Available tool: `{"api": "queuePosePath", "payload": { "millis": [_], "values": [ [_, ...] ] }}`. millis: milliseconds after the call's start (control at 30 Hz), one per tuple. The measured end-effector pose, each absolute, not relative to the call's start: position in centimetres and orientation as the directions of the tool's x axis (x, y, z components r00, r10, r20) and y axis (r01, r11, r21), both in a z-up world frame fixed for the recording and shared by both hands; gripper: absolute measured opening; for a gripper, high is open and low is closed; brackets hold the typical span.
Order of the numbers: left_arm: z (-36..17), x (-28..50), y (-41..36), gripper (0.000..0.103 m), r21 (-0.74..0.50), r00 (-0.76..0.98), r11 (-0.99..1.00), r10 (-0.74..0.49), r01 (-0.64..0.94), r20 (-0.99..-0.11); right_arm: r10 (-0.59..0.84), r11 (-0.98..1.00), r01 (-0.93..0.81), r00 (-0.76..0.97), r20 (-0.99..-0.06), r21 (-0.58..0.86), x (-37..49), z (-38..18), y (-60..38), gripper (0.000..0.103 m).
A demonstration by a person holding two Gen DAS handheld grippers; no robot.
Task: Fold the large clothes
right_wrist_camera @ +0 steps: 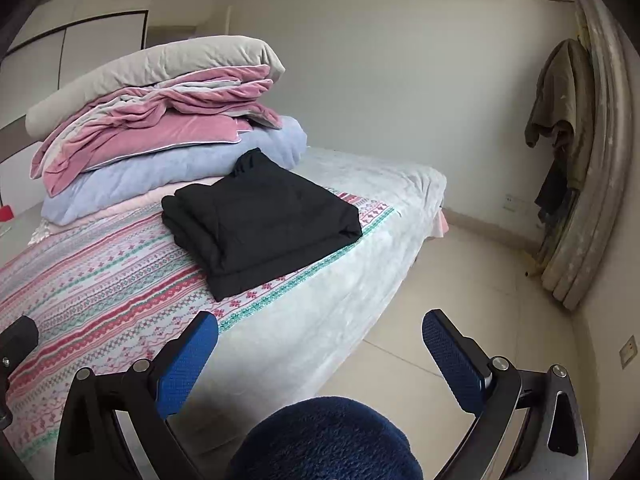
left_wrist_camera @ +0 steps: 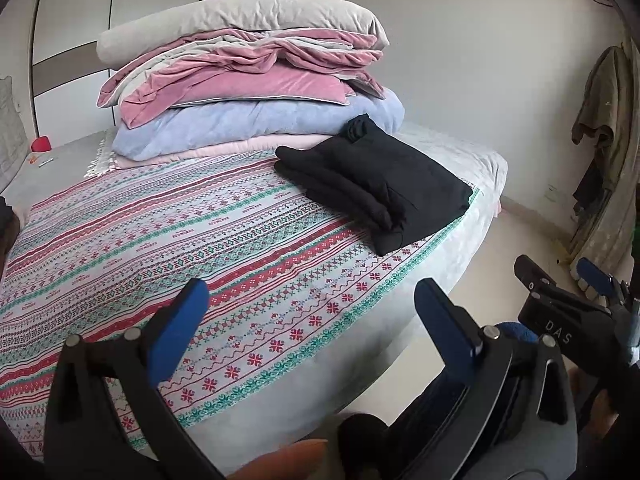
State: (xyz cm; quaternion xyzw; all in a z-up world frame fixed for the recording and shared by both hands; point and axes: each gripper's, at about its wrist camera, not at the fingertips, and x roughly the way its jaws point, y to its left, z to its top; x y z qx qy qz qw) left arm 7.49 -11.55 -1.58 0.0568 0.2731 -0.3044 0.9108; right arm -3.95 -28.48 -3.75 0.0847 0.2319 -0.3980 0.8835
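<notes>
Left wrist view: left gripper (left_wrist_camera: 308, 312) fingers spread wide, holding nothing, hovering over the near part of the patterned bedspread (left_wrist_camera: 160, 232). Black folded garment (left_wrist_camera: 376, 184) lies ahead and to the right of the fingers, well apart, long axis running diagonally from far-left to near-right, near corner close to the bed's right edge. Stacked quilts (left_wrist_camera: 248, 92) sit just behind it, touching its far end. Right gripper (left_wrist_camera: 568, 284) shows at the right margin, off the bed, over the floor.

Right wrist view: right gripper (right_wrist_camera: 320, 340) also wide open and empty, at the bed's side edge. Garment (right_wrist_camera: 260, 216) is ahead and slightly left, seemingly nearer this gripper. Looks already folded, so task likely near done. Open bedspread (right_wrist_camera: 80, 280) to the left gives room; tiled floor (right_wrist_camera: 460, 300) drops away right.
</notes>
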Motion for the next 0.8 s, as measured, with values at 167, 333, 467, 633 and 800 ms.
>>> {"api": "queuePosePath", "payload": {
  "millis": [167, 333, 467, 633, 800],
  "values": [
    [-1.7, 7.5, -11.75, 0.102, -0.061, 0.661, 0.807, -0.523, 0.588, -0.538, -0.663, 0.673, 0.738, 0.579, -0.475, -0.04, -3.8, -3.66, -28.32, 0.103],
    [-1.75, 7.64, -11.68, 0.102, -0.068, 0.659, 0.809, -0.522, 0.584, -0.542, -0.662, 0.674, 0.738, 0.579, -0.476, -0.039, -3.77, -3.67, -28.32, 0.103],
    [-1.79, 7.61, -11.57, 0.102, -0.072, 0.656, 0.808, -0.524, 0.585, -0.543, -0.662, 0.674, 0.738, 0.579, -0.476, -0.038, -3.79, -3.68, -28.24, 0.103],
    [-1.91, 7.56, -11.74, 0.102, -0.067, 0.655, 0.809, -0.519, 0.584, -0.549, -0.66, 0.675, 0.737, 0.58, -0.478, -0.039, -3.82, -3.76, -28.27, 0.103],
    [-2.13, 7.55, -11.93, 0.102, -0.064, 0.652, 0.811, -0.512, 0.582, -0.559, -0.662, 0.674, 0.738, 0.579, -0.477, -0.039, -3.86, -3.79, -28.21, 0.103]
  ]
}}
